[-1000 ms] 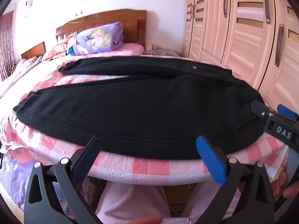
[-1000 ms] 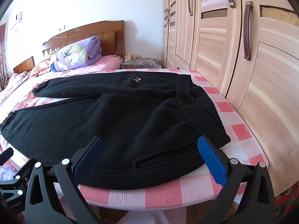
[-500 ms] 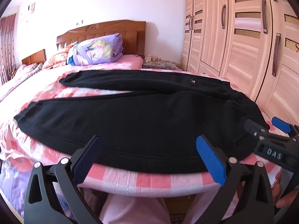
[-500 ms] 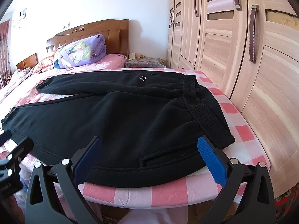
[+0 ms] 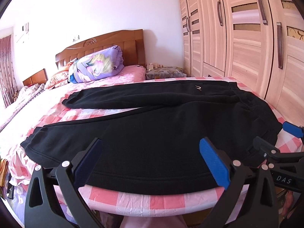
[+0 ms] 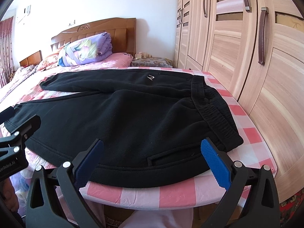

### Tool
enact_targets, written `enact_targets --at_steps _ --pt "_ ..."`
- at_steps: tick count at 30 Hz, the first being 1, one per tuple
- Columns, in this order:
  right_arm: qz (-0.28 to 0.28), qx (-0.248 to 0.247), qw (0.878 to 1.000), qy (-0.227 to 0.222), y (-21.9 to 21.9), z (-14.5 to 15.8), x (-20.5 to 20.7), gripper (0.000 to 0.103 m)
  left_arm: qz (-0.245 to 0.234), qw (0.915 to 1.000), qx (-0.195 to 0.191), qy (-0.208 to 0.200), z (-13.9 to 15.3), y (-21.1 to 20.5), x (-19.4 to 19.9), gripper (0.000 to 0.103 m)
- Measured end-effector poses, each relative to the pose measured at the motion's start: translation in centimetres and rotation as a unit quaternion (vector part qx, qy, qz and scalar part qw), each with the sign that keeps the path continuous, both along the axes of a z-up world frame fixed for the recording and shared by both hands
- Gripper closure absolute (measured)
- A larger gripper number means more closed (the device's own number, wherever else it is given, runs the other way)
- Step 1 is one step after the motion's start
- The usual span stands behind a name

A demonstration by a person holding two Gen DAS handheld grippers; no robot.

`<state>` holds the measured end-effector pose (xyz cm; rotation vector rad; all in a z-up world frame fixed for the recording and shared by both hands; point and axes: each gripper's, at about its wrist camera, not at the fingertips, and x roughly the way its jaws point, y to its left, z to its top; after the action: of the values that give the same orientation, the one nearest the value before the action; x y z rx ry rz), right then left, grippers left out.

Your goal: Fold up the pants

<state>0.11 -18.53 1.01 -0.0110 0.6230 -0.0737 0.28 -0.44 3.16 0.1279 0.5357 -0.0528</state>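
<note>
with both the left gripper and right gripper spread wide and empty, pinch the black fleece pants along their near hem, both layers together.

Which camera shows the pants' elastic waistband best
The right wrist view: the ribbed waistband runs unobstructed down the right side of the pants. The left wrist view shows it foreshortened near the far edge.
</note>
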Motion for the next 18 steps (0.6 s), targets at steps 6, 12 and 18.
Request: enact_targets --at_steps 6,12,18 --pt "0.001 0.006 1.000 -0.001 -0.1 -0.1 0.0 0.004 0.000 0.9998 -0.001 0.019 -0.9 0.5 0.0 0.001" --pt "0.005 0.008 1.000 0.004 0.2 -0.5 0.1 0.004 -0.007 0.9980 -0.038 0.051 -1.7 1.4 0.3 0.001" --pt "0.005 0.009 1.000 0.006 0.3 -0.7 0.0 0.004 -0.003 0.9978 -0.035 0.055 -2.1 1.5 0.3 0.001"
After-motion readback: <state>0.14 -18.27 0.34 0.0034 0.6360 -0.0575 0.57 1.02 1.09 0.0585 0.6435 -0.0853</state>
